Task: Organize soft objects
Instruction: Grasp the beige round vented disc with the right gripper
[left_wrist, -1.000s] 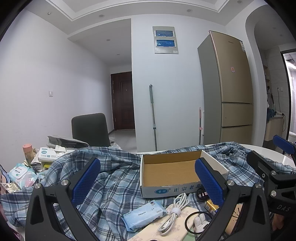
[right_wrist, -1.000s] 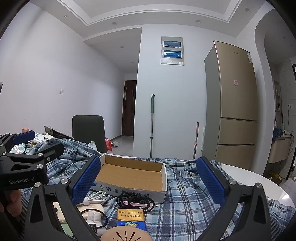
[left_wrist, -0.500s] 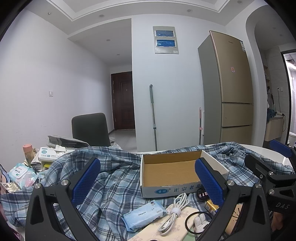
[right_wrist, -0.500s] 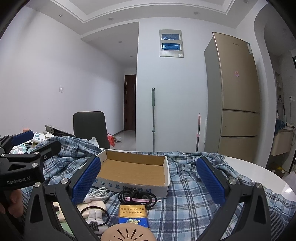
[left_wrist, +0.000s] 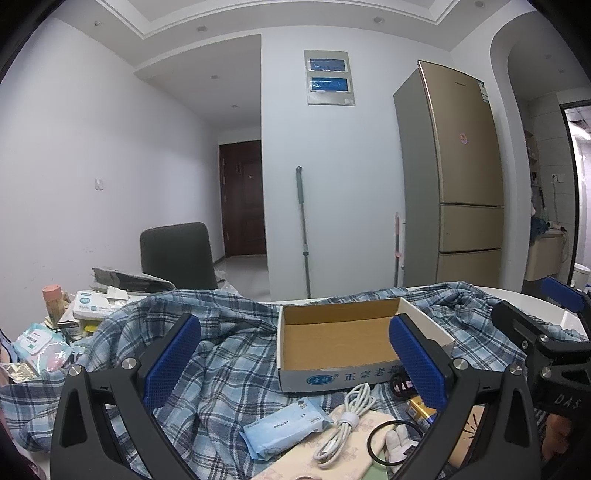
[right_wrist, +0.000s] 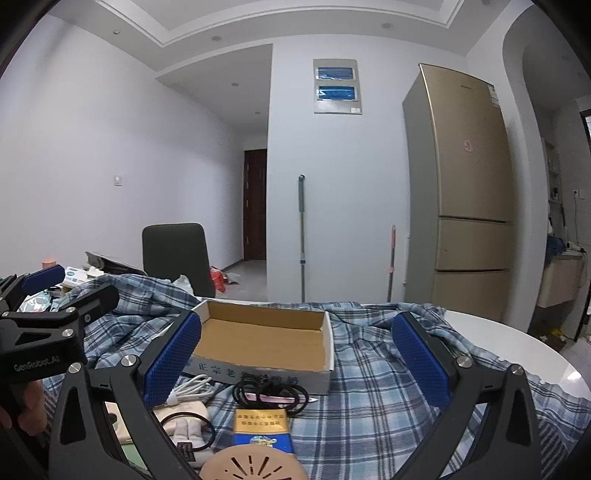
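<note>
— White walls, a gold fridge (left_wrist: 465, 173) and a dark door frame your round table (right_wrist: 517, 343). What covers it?

— A blue plaid shirt (left_wrist: 229, 354) sprawls over most of it, the largest soft thing. An empty cardboard box (left_wrist: 343, 332) sits on the cloth at twelve o'clock from your left gripper (left_wrist: 295, 363).

— And the small items?

— At six o'clock of the box: a blue tissue pack (left_wrist: 284, 428), a coiled white cable (left_wrist: 347, 417), black hair ties (right_wrist: 269, 393) and a yellow-blue packet (right_wrist: 262, 426).

— My grippers?

— Both the left and your right gripper (right_wrist: 297, 363) hover with fingers wide apart, holding nothing.

— Which step, then?

— Likely choosing a first pick; nothing is boxed yet. I'd lower your left gripper onto the tissue pack, close gently, then carry it into the box.
</note>
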